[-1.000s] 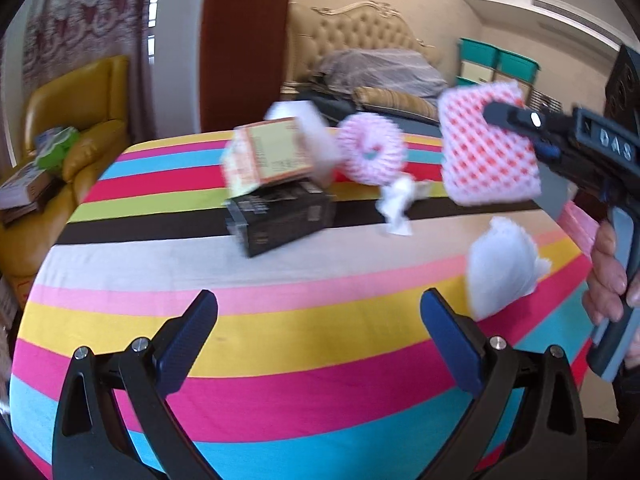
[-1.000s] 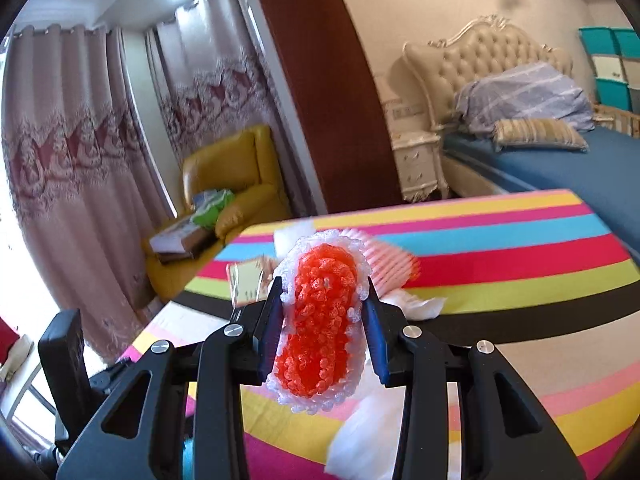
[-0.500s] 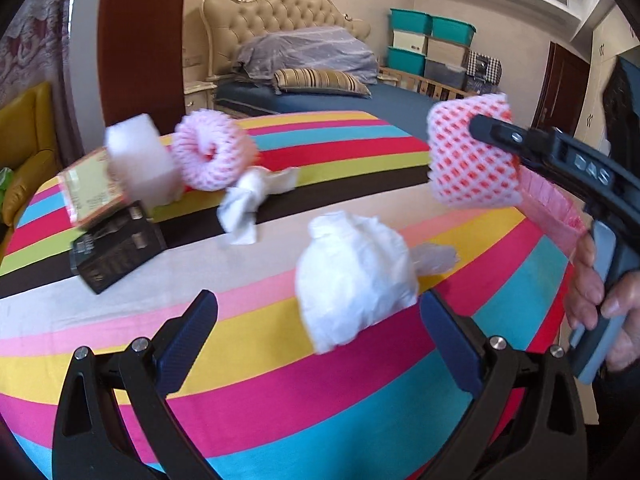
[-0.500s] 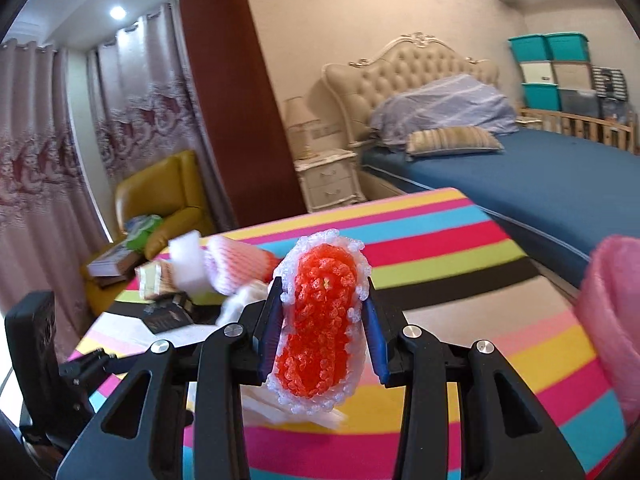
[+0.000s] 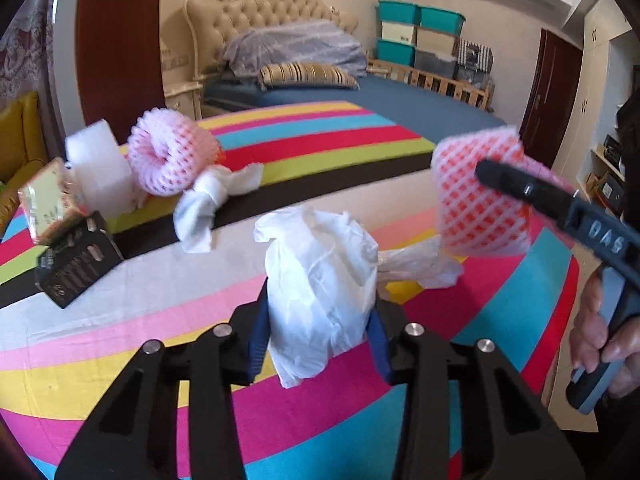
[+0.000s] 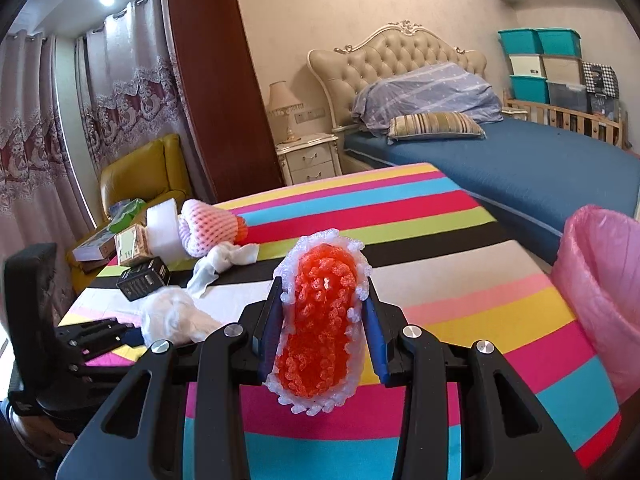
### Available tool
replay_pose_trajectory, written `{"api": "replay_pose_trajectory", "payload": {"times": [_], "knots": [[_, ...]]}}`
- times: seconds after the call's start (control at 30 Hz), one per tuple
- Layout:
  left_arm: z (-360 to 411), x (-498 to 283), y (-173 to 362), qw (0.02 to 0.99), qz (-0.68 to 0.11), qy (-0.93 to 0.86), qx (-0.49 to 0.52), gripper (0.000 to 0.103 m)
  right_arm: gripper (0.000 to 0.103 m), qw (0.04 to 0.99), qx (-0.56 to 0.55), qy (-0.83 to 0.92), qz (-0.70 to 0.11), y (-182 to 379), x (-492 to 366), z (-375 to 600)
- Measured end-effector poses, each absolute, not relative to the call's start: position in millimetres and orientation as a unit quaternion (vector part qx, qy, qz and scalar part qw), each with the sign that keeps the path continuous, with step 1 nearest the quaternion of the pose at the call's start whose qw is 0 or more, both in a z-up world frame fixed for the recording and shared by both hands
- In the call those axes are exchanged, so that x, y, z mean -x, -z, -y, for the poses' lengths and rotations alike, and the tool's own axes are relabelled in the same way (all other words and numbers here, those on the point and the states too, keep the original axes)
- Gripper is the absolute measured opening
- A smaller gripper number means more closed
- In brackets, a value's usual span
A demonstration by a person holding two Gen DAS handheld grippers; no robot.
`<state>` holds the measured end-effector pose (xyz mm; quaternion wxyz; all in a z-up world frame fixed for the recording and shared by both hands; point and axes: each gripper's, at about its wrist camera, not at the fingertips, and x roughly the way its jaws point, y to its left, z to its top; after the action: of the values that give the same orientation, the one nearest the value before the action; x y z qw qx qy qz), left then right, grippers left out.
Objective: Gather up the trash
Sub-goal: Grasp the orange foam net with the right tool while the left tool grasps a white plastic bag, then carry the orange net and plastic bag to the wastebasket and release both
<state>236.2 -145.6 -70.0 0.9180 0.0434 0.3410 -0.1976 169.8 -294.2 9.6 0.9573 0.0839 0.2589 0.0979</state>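
Striped table [image 6: 440,216] is sitting beside a bed [image 6: 520,164] with a tufted headboard [image 6: 396,56]. A grey-blue duvet [image 6: 432,96] and striped pillow [image 6: 436,124] are lying on the blue sheet. A lamp [image 6: 282,108] is standing on the nightstand [image 6: 310,158]. Teal storage bins [image 6: 536,42] are stacking in the far corner. A yellow armchair [image 6: 140,176] is sitting by patterned curtains [image 6: 36,120].

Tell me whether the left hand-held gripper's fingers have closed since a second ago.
Yes. The left hand-held gripper was wide open over the striped table; now it is shut on the white tissue wad.
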Motion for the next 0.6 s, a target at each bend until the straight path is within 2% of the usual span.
{"api": "replay_pose_trajectory", "payload": {"times": [0.6], "knots": [[93,-207,47,0.955,-0.269,0.122,0.025,0.040,0.037,0.963,-0.007,-0.113,-0.243,-13,-153,247]]}}
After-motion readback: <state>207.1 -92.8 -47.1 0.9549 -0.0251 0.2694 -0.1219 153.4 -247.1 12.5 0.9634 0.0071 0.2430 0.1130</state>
